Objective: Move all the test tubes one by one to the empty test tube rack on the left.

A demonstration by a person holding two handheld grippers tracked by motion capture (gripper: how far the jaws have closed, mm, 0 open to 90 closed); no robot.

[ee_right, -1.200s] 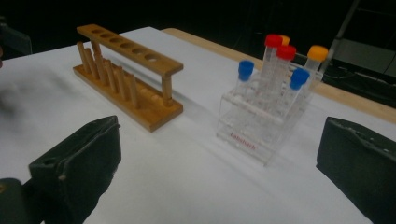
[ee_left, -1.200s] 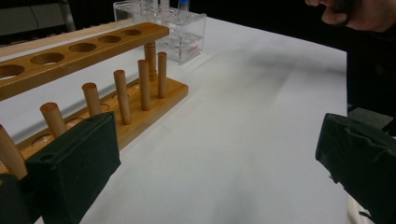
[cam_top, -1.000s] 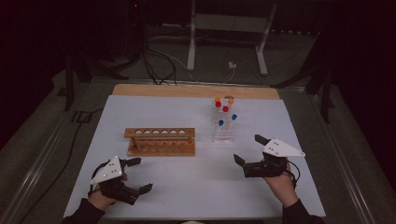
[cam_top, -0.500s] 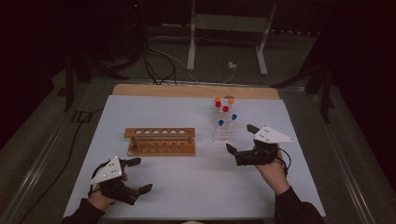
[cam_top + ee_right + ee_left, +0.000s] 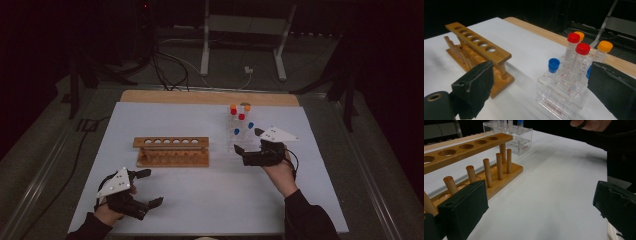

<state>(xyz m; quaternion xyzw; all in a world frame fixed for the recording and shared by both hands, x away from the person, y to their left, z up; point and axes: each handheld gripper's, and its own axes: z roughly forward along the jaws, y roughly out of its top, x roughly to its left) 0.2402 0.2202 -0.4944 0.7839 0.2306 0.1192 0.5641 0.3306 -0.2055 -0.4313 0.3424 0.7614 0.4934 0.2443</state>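
Approach step: right gripper (image 5: 246, 141), jaws wide and just closing slightly with nothing between, nears clear tube rack (image 5: 564, 100). Left gripper (image 5: 149, 187) idle, wide, empty. Next, probably: line up on one capped tube.

High view: set above the near side, looking forward and down over the whole white table (image 5: 210, 200), far enough to take in the floor beyond. Left gripper view: low and close over the tabletop, facing along the wooden rack (image 5: 474, 162) toward the clear tube stand (image 5: 517, 137) farther off. Right gripper view: close before the clear tube stand (image 5: 564, 100), slightly above it and angled down, with the wooden rack (image 5: 479, 47) at left; rack and stand shared by all three.
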